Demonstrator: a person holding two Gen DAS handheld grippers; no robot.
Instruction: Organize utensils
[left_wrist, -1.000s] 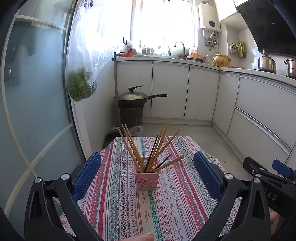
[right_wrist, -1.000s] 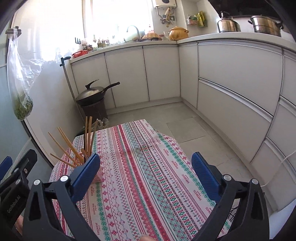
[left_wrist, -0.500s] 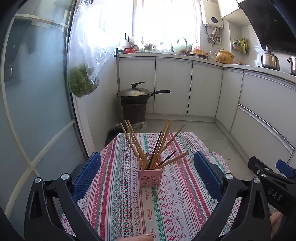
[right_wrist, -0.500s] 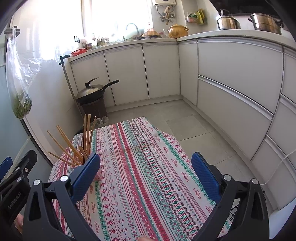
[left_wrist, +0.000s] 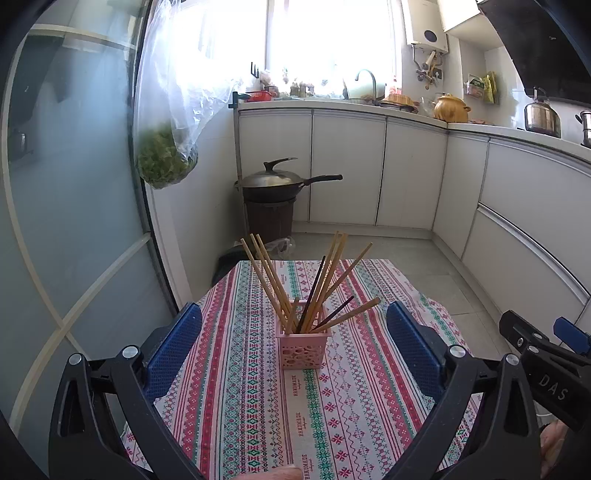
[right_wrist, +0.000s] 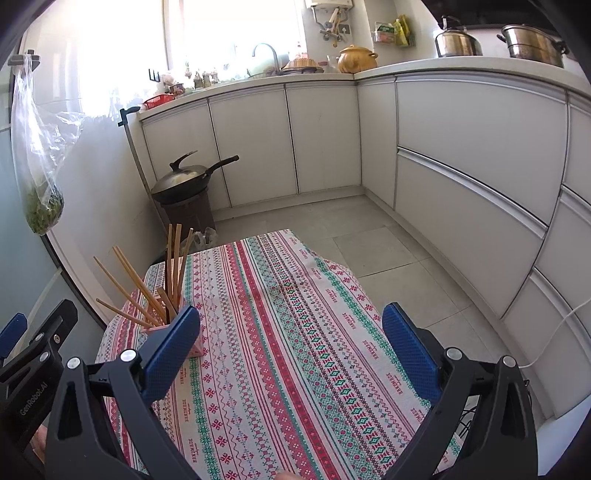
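A small pink perforated holder (left_wrist: 303, 349) stands on the patterned tablecloth (left_wrist: 236, 387) and holds several wooden chopsticks (left_wrist: 271, 278) plus dark ones (left_wrist: 314, 291), all fanned outward. My left gripper (left_wrist: 293, 341) hovers open in front of it, blue pads wide apart, nothing between them. In the right wrist view the same holder (right_wrist: 162, 330) sits at the left, partly hidden behind the left blue finger (right_wrist: 170, 354). My right gripper (right_wrist: 291, 349) is open over bare cloth, empty.
The right gripper's body (left_wrist: 543, 369) shows at the lower right of the left view. A lidded wok (left_wrist: 277, 182) rests on a brown bin beyond the table. White cabinets (right_wrist: 461, 155) line the right. A bag of greens (left_wrist: 166, 158) hangs at left.
Both views have pulled back and risen slightly from the table; the holder sits a little farther from the left gripper. Both grippers remain open and empty.
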